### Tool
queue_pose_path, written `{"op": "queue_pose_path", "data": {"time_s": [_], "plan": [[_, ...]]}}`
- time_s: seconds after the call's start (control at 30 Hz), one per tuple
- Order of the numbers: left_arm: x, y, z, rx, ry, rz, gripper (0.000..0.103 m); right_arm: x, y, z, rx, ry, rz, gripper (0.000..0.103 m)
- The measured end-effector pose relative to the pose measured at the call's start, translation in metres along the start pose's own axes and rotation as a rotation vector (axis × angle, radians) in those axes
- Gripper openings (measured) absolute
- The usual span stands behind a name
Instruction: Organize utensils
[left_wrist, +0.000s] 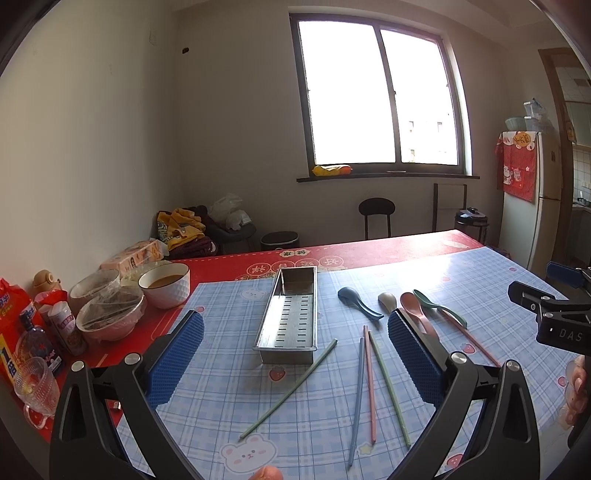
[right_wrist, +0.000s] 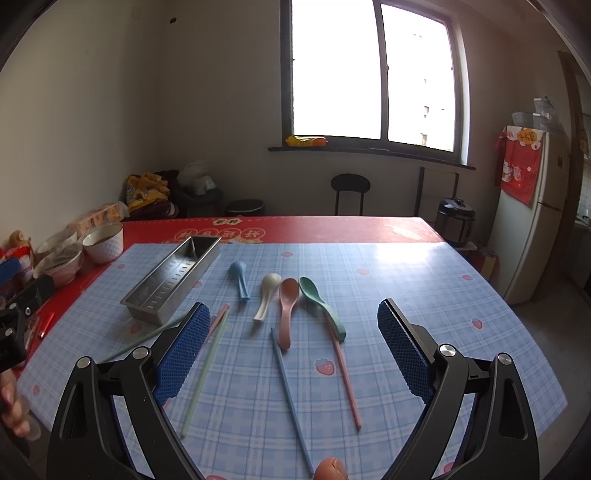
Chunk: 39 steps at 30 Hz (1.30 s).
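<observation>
A steel utensil tray (left_wrist: 291, 314) (right_wrist: 173, 278) lies empty on the blue checked tablecloth. Right of it lie a blue spoon (left_wrist: 358, 301) (right_wrist: 239, 278), a white spoon (left_wrist: 387, 301) (right_wrist: 266, 295), a pink spoon (left_wrist: 415, 312) (right_wrist: 286, 314) and a green spoon (left_wrist: 439, 306) (right_wrist: 321, 301). Several chopsticks lie loose: green (left_wrist: 291, 387), blue (left_wrist: 356, 398) (right_wrist: 291, 402), pink (left_wrist: 369, 384) (right_wrist: 345, 376), green (left_wrist: 389, 391) (right_wrist: 205, 373). My left gripper (left_wrist: 295, 350) is open above the table, nearer me than the tray. My right gripper (right_wrist: 293, 339) is open over the spoons and chopsticks.
Bowls (left_wrist: 164, 284), covered dishes (left_wrist: 110, 314), bottles (left_wrist: 37, 343) and a glass (left_wrist: 35, 384) crowd the red left edge of the table (left_wrist: 388, 254). A chair (left_wrist: 376, 214), bin (left_wrist: 280, 240), cooker (left_wrist: 471, 219) and fridge (left_wrist: 543, 199) stand beyond.
</observation>
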<state>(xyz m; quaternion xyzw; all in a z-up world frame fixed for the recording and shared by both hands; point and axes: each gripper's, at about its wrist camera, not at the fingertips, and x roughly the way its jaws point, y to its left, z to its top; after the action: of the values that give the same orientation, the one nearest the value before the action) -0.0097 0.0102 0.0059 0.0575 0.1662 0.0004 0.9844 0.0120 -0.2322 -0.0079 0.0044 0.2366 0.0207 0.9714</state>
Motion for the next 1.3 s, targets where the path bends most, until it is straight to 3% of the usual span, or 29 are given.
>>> {"op": "queue_pose_path", "data": {"time_s": [0.3,0.43,0.53,0.6,0.67,0.7,0.87,1.0,1.07,1.3], "plan": [[0.022,0.023,-0.002,-0.015,-0.009,-0.095,0.098,0.028,-0.006,0.001,0.041,0.033,0.079,0.089],[0.053,0.048,-0.015,-0.055,0.055,-0.125,0.098,0.051,-0.004,-0.008,0.031,0.053,0.107,0.089],[0.081,0.065,-0.033,-0.058,0.156,-0.148,0.097,0.068,-0.003,-0.015,0.017,0.065,0.124,0.089],[0.096,0.077,-0.046,-0.08,0.215,-0.187,0.089,0.08,-0.005,-0.02,0.034,0.092,0.143,0.089],[0.11,0.083,-0.056,-0.081,0.274,-0.234,0.073,0.093,-0.008,-0.025,0.064,0.143,0.159,0.089],[0.117,0.083,-0.061,-0.076,0.303,-0.252,0.069,0.099,-0.009,-0.028,0.076,0.159,0.151,0.089],[0.149,0.059,-0.077,0.044,0.398,-0.37,0.039,0.121,-0.009,-0.041,0.082,0.205,0.159,0.089],[0.172,0.036,-0.085,0.18,0.447,-0.393,0.034,0.125,-0.011,-0.046,0.099,0.205,0.193,0.089],[0.183,0.031,-0.086,0.197,0.482,-0.438,0.028,0.125,-0.013,-0.046,0.104,0.203,0.198,0.089],[0.217,0.018,-0.092,0.257,0.573,-0.468,0.015,0.127,-0.022,-0.05,0.13,0.207,0.189,0.089]]}}
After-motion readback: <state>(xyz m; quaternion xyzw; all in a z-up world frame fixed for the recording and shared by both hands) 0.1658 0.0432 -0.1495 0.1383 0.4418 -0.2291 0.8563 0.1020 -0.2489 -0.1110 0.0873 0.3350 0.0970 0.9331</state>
